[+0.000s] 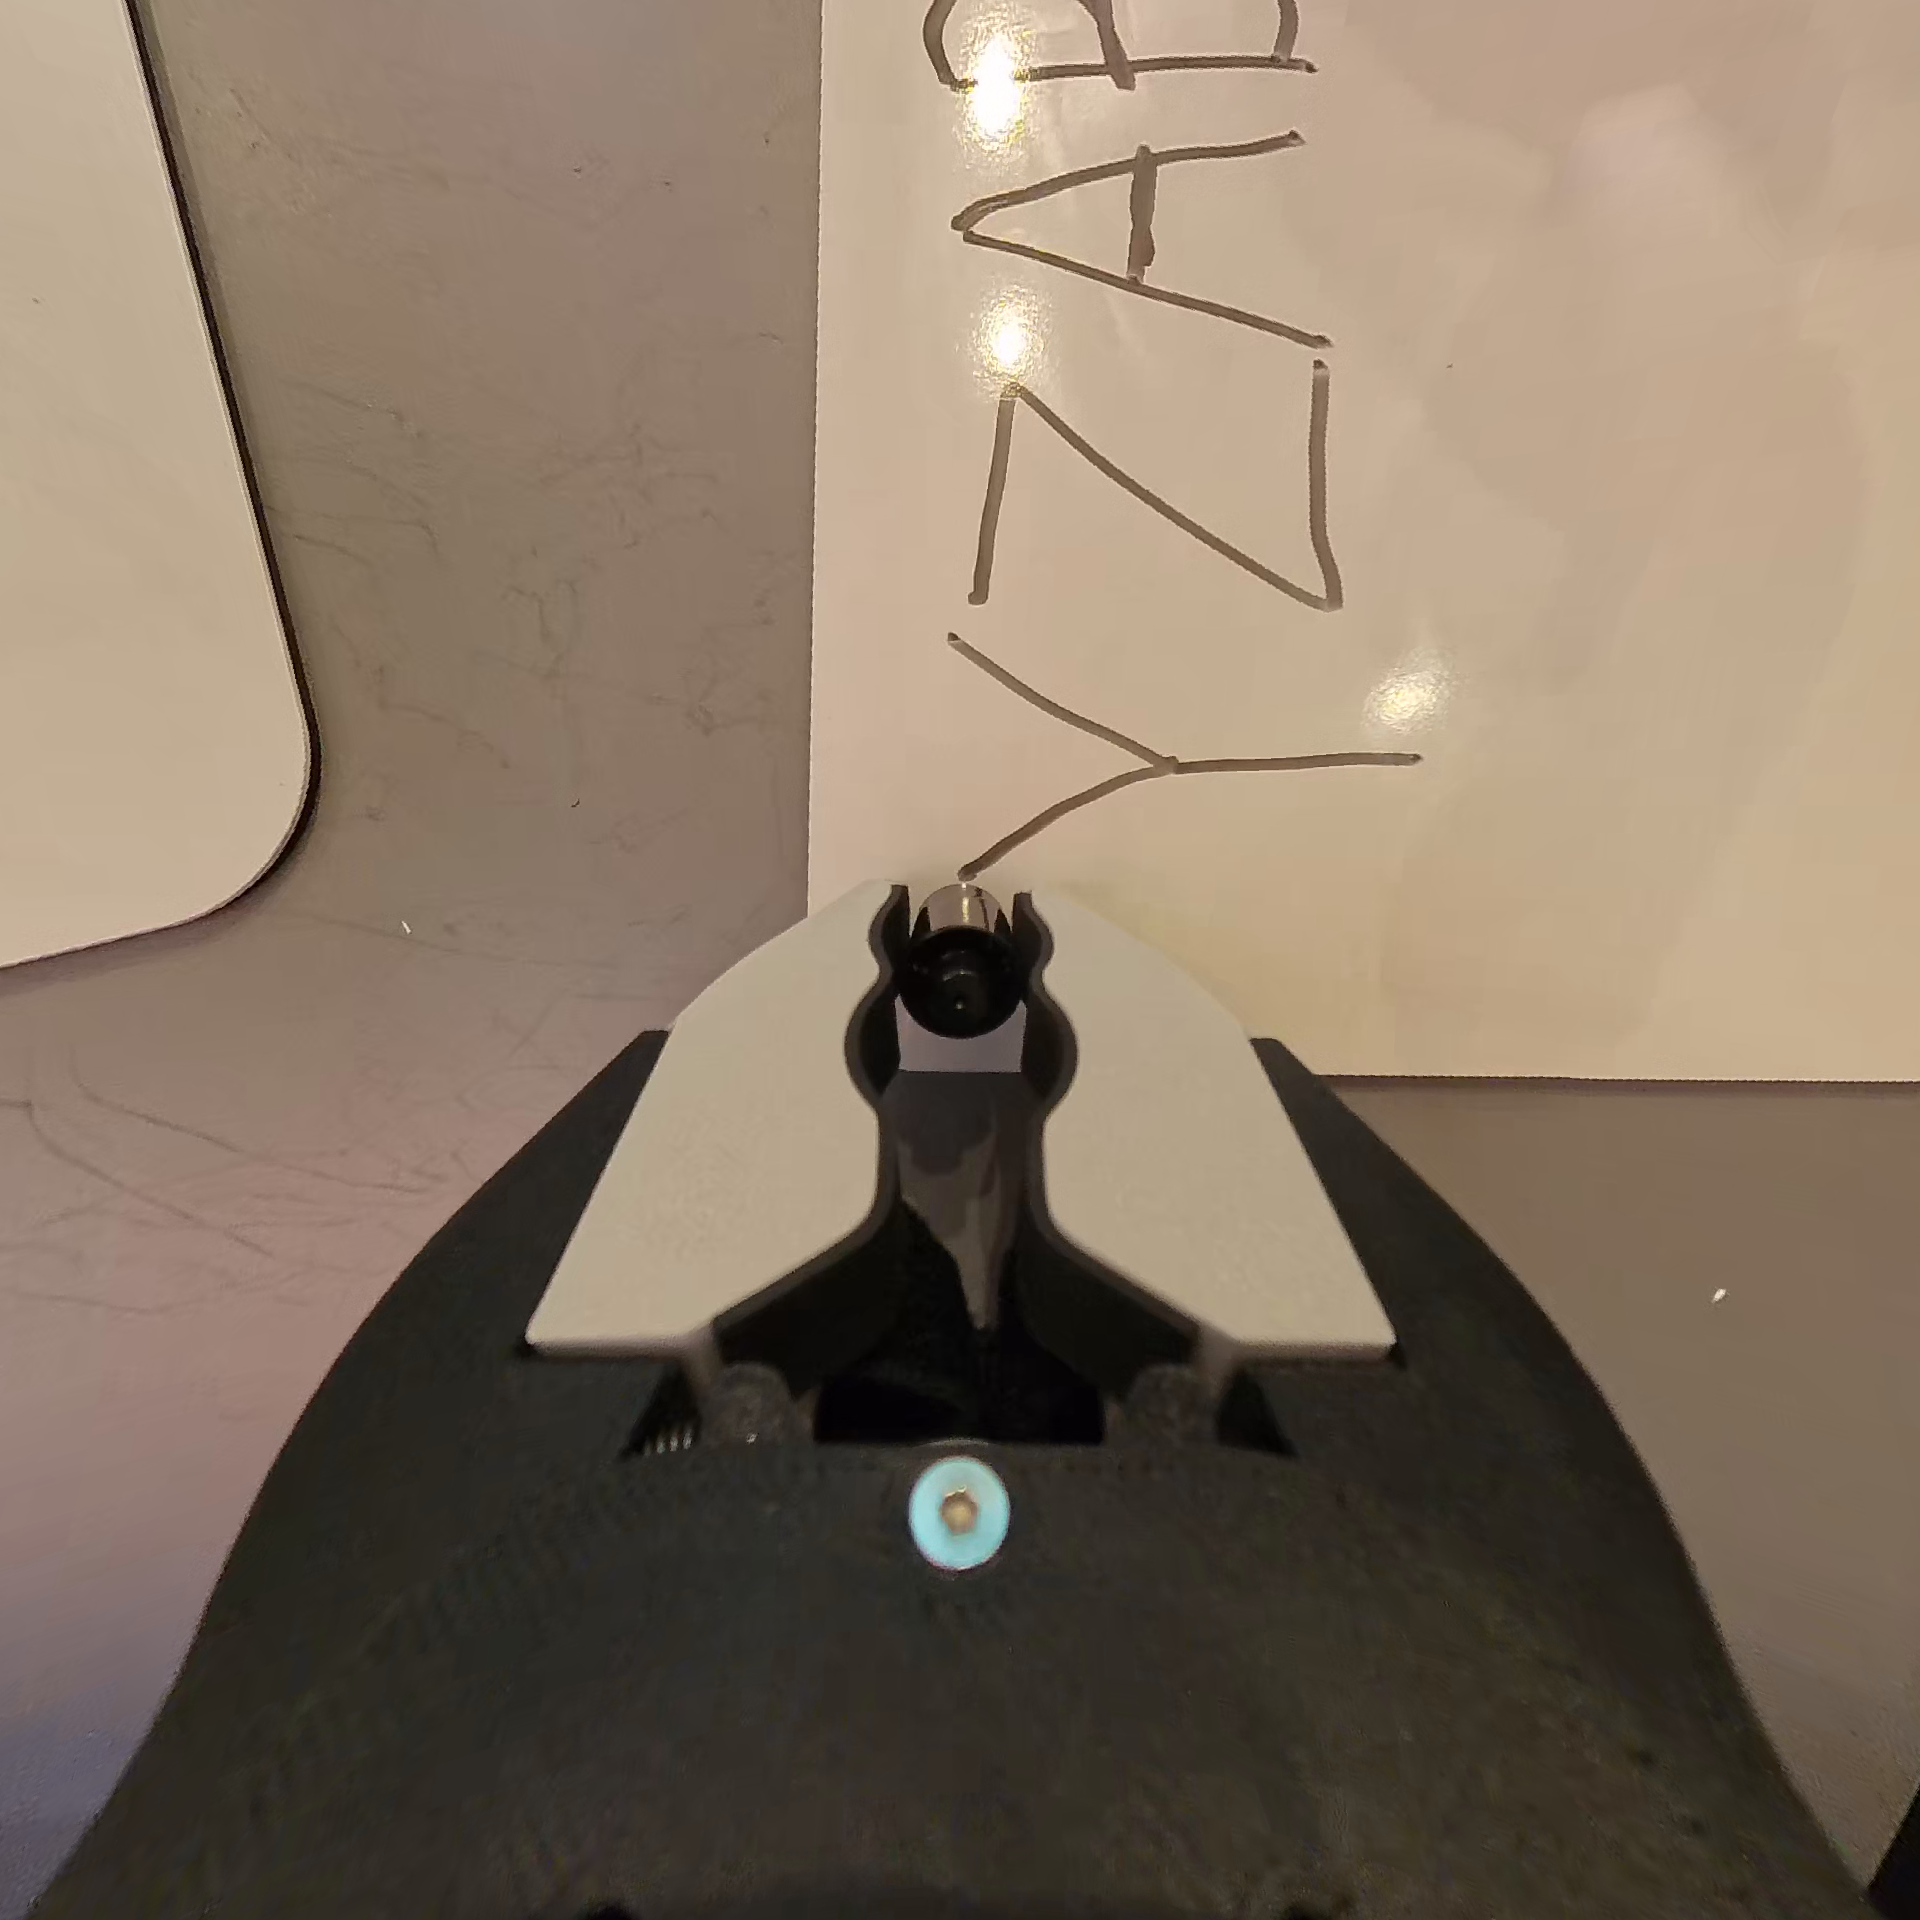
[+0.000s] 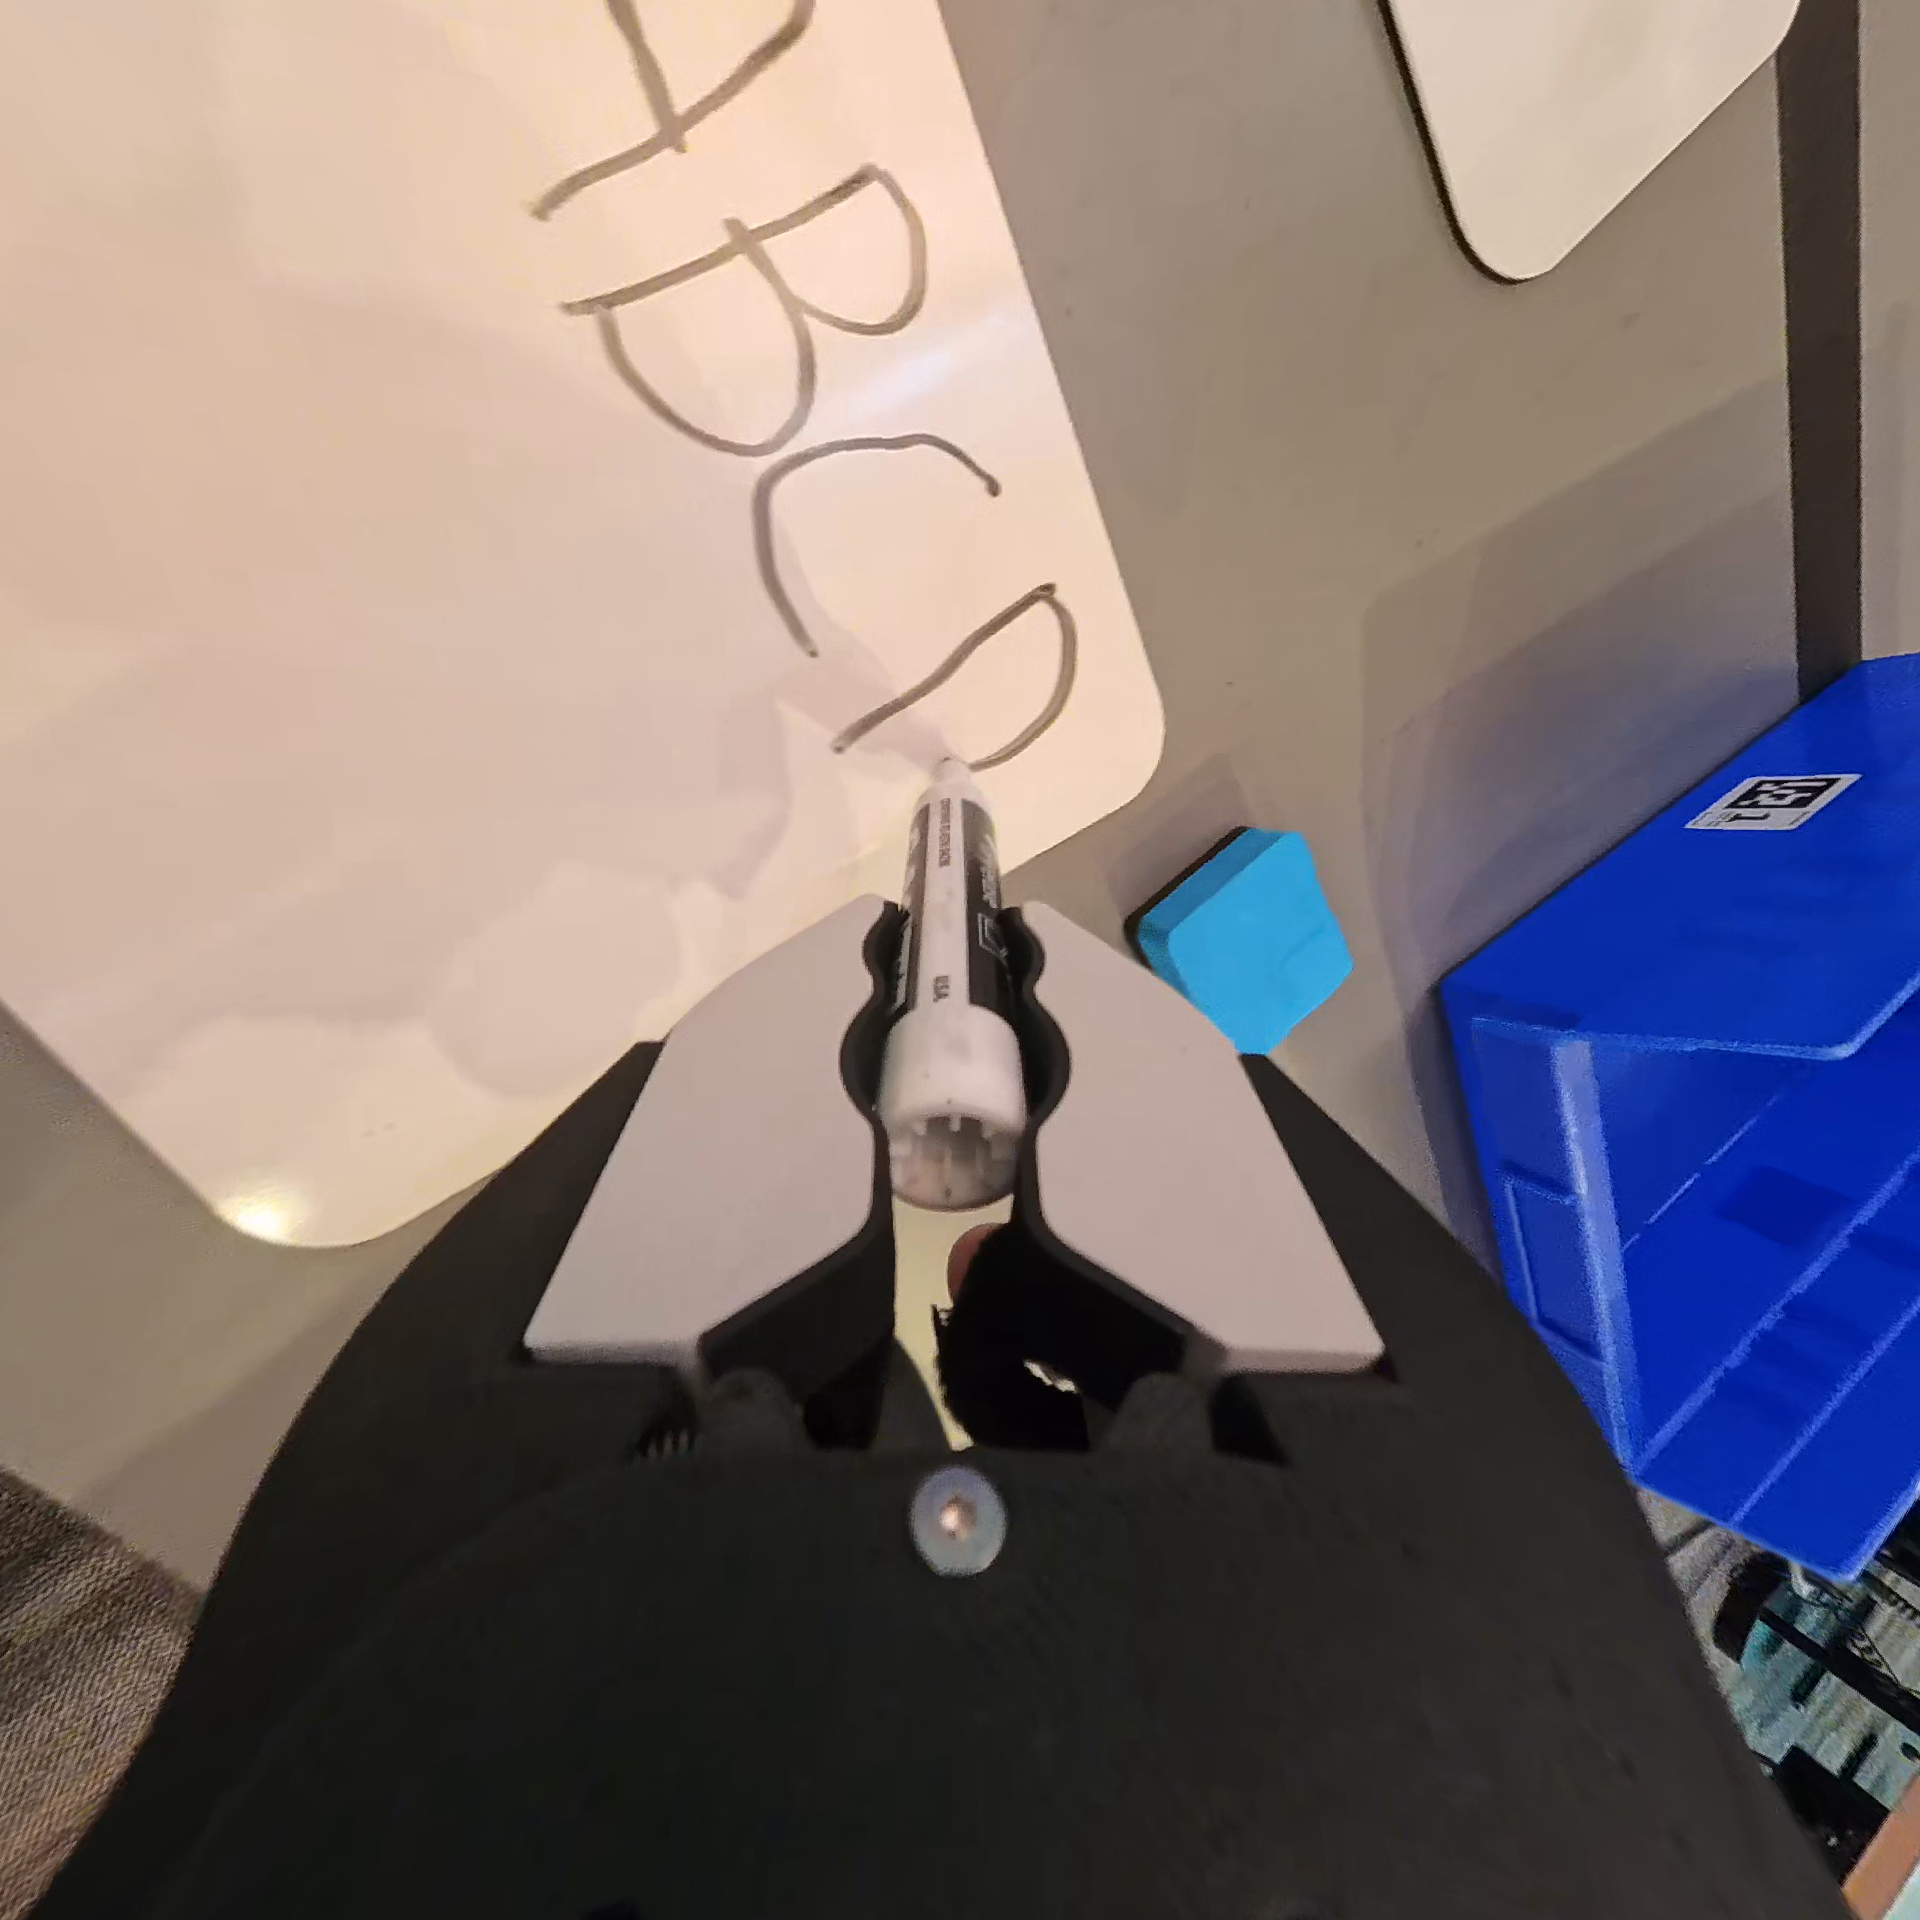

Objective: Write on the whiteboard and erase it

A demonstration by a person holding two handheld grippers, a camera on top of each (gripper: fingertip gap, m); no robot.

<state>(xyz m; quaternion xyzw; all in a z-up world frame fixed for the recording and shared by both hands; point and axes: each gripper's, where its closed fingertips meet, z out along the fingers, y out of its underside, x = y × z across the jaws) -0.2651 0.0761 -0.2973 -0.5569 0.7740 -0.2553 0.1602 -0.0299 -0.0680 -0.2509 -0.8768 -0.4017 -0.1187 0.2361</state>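
Our right hand-held gripper (image 2: 951, 935) grips the marker (image 2: 951, 914), its long axis pointing straight ahead, tip on the whiteboard (image 2: 364, 623) at the last stroke. Our left hand-held gripper (image 1: 961, 920) clamps what is probably the black cap (image 1: 956, 961). The blue eraser (image 2: 1247, 935) lies just right, nearer the right one.

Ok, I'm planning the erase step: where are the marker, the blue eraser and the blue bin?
Marker (image 2: 951, 935): right wrist view, on its white barrel between the tongs.
Blue eraser (image 2: 1247, 940): right wrist view, on its top face.
Blue bin (image 2: 1704, 1039): right wrist view, on its side wall.
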